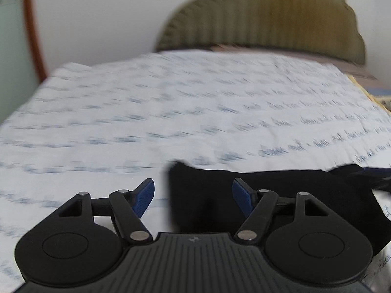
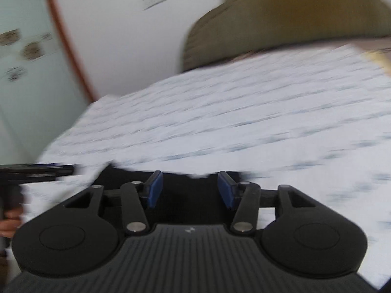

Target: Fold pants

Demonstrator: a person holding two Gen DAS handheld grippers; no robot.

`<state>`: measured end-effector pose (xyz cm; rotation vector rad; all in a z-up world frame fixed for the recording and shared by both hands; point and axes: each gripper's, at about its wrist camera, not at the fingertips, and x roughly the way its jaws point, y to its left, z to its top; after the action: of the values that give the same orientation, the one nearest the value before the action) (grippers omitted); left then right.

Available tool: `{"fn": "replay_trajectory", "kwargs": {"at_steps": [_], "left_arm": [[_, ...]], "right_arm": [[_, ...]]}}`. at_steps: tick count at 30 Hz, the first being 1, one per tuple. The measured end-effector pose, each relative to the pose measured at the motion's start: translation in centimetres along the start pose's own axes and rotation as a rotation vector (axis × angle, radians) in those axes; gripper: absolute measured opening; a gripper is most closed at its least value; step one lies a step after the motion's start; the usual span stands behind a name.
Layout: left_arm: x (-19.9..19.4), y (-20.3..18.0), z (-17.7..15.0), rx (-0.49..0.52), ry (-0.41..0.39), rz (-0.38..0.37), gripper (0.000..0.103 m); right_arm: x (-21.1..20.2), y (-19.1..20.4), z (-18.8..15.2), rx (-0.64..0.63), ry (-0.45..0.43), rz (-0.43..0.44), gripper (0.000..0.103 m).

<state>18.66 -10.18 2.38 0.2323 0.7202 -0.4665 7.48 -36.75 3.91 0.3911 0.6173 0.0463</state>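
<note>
Pants [image 1: 281, 195], black, lie on a bed covered by a white sheet [image 1: 171, 112] printed with lines of blue script. In the left wrist view the left claw [image 1: 193, 196] stands released, its blue pads [image 1: 144, 200] spread wide and gripping nothing. The dark cloth begins between the two fingers and runs off to the right, under and past the right-hand pad; the left-hand pad sits over bare sheet. Whether the pads touch the cloth cannot be told.

In the right wrist view the right claw [image 2: 190, 190] is likewise released, pads apart with nothing between them. The pants [image 2: 188, 207] fill the gap between its fingers and end just beyond the tips, where the sheet [image 2: 244, 122] takes over. At the left edge, the other tool [image 2: 36, 171] shows as a blurred dark bar. An olive ribbed cushion [image 1: 268, 22] leans against the white wall [image 1: 102, 17] behind the bed. Both views are smeared.
</note>
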Motion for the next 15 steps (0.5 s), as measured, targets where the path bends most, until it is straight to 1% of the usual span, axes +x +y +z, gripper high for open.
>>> {"fn": "replay_trajectory", "kwargs": {"at_steps": [1, 2, 3, 4, 5, 6, 7, 8, 9, 10, 11, 12, 13, 15], "left_arm": [[1.3, -1.2, -0.1, 0.032, 0.022, 0.026, 0.070], [2.7, -2.4, -0.6, 0.076, 0.054, 0.063, 0.070], [4.2, -3.3, -1.1, 0.126, 0.084, 0.115, 0.073], [5.1, -3.8, -1.8, 0.159, 0.085, 0.159, 0.074], [4.8, -3.9, -2.4, 0.170, 0.055, 0.175, 0.074], [4.0, -3.9, -2.6, 0.175, 0.029, 0.186, 0.074], [3.0, -3.8, -3.0, 0.181, 0.010, 0.200, 0.074], [2.0, -3.8, -3.3, 0.181, -0.006, 0.214, 0.074], [1.0, -3.7, -3.6, 0.167, -0.021, 0.215, 0.074], [0.0, -3.5, -3.9, 0.144, -0.032, 0.199, 0.075], [-0.7, -3.4, -4.4, 0.115, -0.031, 0.171, 0.075], [-1.3, -3.4, -4.9, 0.090, -0.017, 0.144, 0.075], [-1.7, -3.6, -5.6, 0.070, -0.001, 0.130, 0.075], [-2.1, -4.1, -7.2, 0.053, 0.024, 0.133, 0.075]], "right_arm": [[1.9, 0.2, 0.2, -0.011, 0.042, -0.006, 0.036], [3.8, 0.1, 0.3, -0.011, 0.084, -0.025, 0.034], [5.5, -0.5, 0.3, -0.012, 0.119, -0.063, 0.031], [6.5, -1.2, 0.1, -0.024, 0.139, -0.125, 0.018], [6.9, -2.1, 0.1, -0.014, 0.141, -0.164, 0.010], [6.3, -2.8, 0.2, 0.035, 0.134, -0.159, 0.008], [5.1, -2.8, 0.3, 0.068, 0.113, -0.146, 0.008], [3.7, -2.2, 0.2, 0.039, 0.082, -0.142, 0.010], [2.4, -1.1, -0.2, -0.021, 0.058, -0.151, 0.017], [1.2, 0.0, -0.8, -0.076, 0.039, -0.165, 0.023], [0.2, 1.1, -1.6, -0.121, 0.024, -0.171, 0.028], [-0.7, 2.0, -2.4, -0.159, 0.017, -0.166, 0.030], [-1.2, 2.8, -3.4, -0.190, 0.021, -0.164, 0.034], [-1.8, 4.1, -5.4, -0.262, 0.034, -0.204, 0.040]]}}
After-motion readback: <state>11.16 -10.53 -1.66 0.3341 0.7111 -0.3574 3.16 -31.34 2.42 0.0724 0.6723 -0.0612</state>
